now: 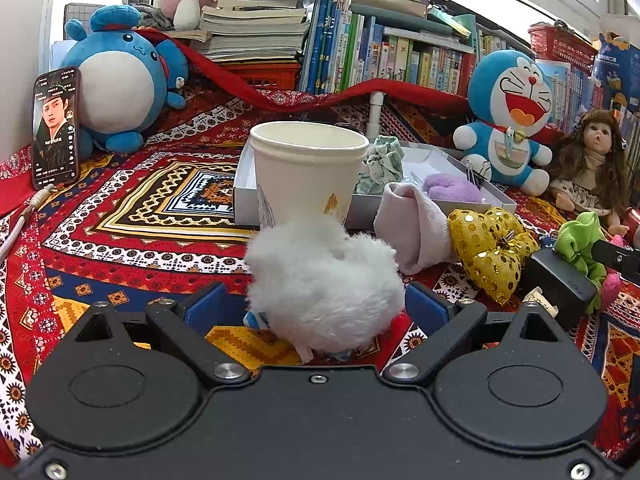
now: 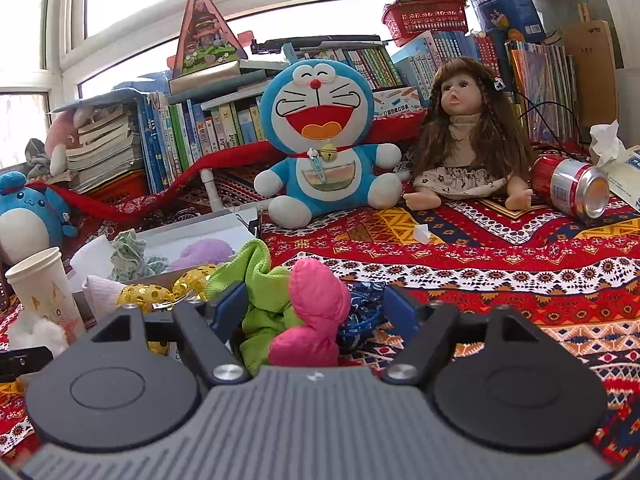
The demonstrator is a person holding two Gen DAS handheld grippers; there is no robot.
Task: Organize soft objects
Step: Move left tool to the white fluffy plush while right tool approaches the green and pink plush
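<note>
Your left gripper (image 1: 316, 304) stands wide over the patterned cloth (image 1: 132, 216) of the bench, blue pads on either side of a white fluffy scrunchie (image 1: 324, 284); whether the pads actually touch the fluff cannot be told, and the scrunchie appears to lie on the cloth. Just behind it stands a white paper cup (image 1: 306, 172), upright, in front of the shallow white box (image 1: 244, 196). Inside that box — a green-printed scrunchie (image 1: 382, 164) and a purple fuzzy one (image 1: 450, 188). Beside the box's near edge lies a pale pink cloth piece (image 1: 416, 228), and next to it a gold sequinned scrunchie (image 1: 490, 248). Your right gripper (image 2: 316, 304) is partly spread around two items at once: a green scrunchie (image 2: 260, 296) against the left pad and a bright pink scrunchie (image 2: 316, 312) in the middle — the right pad stands clear of the pink one, so nothing is clamped. A dark blue patterned scrunchie (image 2: 364, 304) lies on the cloth just behind the pink. Toward the back edge of the bench sit a Doraemon plush (image 2: 320, 144) and a long-haired doll (image 2: 468, 136), touching side by side; a red can (image 2: 572, 184) lies on its side near the doll.
</note>
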